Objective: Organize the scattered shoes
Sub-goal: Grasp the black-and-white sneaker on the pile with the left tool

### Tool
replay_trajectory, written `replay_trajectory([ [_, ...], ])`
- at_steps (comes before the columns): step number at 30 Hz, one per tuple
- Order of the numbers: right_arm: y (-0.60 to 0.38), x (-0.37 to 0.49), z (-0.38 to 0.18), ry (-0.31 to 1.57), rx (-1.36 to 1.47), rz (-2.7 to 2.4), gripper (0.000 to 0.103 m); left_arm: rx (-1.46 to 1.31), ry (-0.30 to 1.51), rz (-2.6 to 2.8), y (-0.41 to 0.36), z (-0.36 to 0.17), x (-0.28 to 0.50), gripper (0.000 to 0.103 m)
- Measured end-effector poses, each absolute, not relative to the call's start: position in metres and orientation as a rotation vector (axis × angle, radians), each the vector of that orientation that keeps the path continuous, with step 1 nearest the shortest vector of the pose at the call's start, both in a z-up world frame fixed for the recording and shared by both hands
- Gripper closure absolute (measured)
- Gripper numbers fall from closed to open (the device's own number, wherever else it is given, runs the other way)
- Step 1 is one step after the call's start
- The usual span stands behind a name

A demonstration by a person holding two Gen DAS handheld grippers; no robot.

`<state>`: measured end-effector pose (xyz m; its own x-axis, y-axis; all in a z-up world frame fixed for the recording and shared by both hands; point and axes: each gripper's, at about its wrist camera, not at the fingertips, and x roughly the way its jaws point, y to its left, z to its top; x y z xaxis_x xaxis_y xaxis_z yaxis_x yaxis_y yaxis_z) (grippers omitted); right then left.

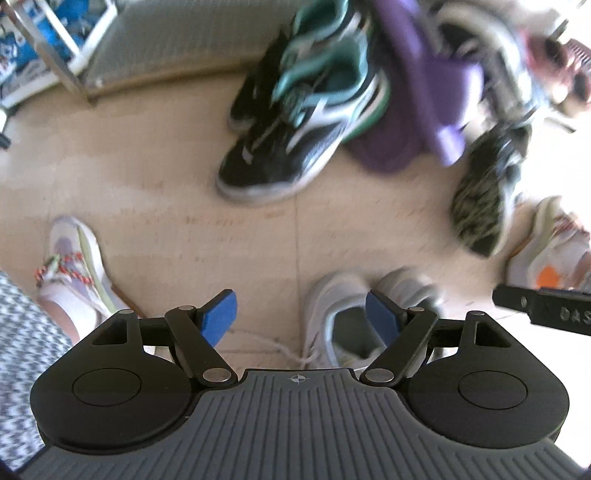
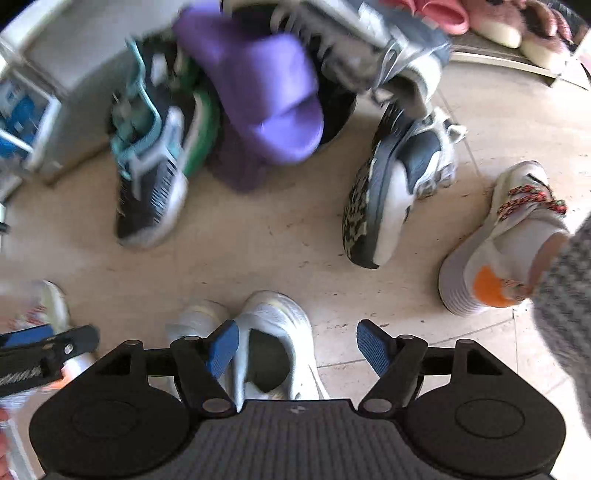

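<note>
Both grippers point steeply down at a beige tiled floor (image 1: 166,206). The left gripper (image 1: 301,319) has its blue pads wide apart with nothing between them. The right gripper (image 2: 297,349) also stands open, gripping nothing; a white sneaker's collar lies below, beside its left pad.

Nearest, directly under the grippers, a pair of white sneakers (image 2: 273,332) sits side by side on the floor, toes pointing away, laces loose. On either side are the person's own feet in pale sneakers with red-speckled laces (image 1: 74,258) and an orange heel patch (image 2: 491,284), below patterned grey trousers.

Farther out, well apart from the white pair, the other shoes lie in a loose heap. A black sneaker with white and teal trim (image 1: 291,147) rests upright with its mate behind it. Just beside it lie purple slides (image 2: 266,99), one overlapping the other. To the right, a grey-and-white sneaker (image 2: 402,184) is tipped on its side, showing a black-and-yellow speckled sole, with another shoe blurred above it.

Farthest back in the right wrist view, pink slippers (image 2: 495,22) sit on a low ledge.
</note>
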<state>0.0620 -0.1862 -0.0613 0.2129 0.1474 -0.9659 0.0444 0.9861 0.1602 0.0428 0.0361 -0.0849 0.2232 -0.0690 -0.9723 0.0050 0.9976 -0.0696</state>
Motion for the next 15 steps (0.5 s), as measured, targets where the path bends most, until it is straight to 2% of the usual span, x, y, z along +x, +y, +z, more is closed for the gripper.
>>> replay_trajectory([
  [6,-0.213,0.067,0.008,1.221,0.114,0.132,0.026,-0.089,1.18,-0.131,0.024,-0.048,0.036,0.018],
  [9,-0.234,0.086,0.036,1.154,0.077,0.191,0.024,-0.096,1.141,-0.154,0.006,-0.052,0.043,0.023],
  [12,-0.256,0.11,0.041,1.129,-0.008,0.239,0.024,-0.009,1.092,-0.226,-0.026,-0.052,0.06,0.028],
  [15,-0.282,0.138,0.035,1.129,-0.047,0.263,0.023,0.098,1.041,-0.296,-0.057,-0.051,0.09,0.028],
])
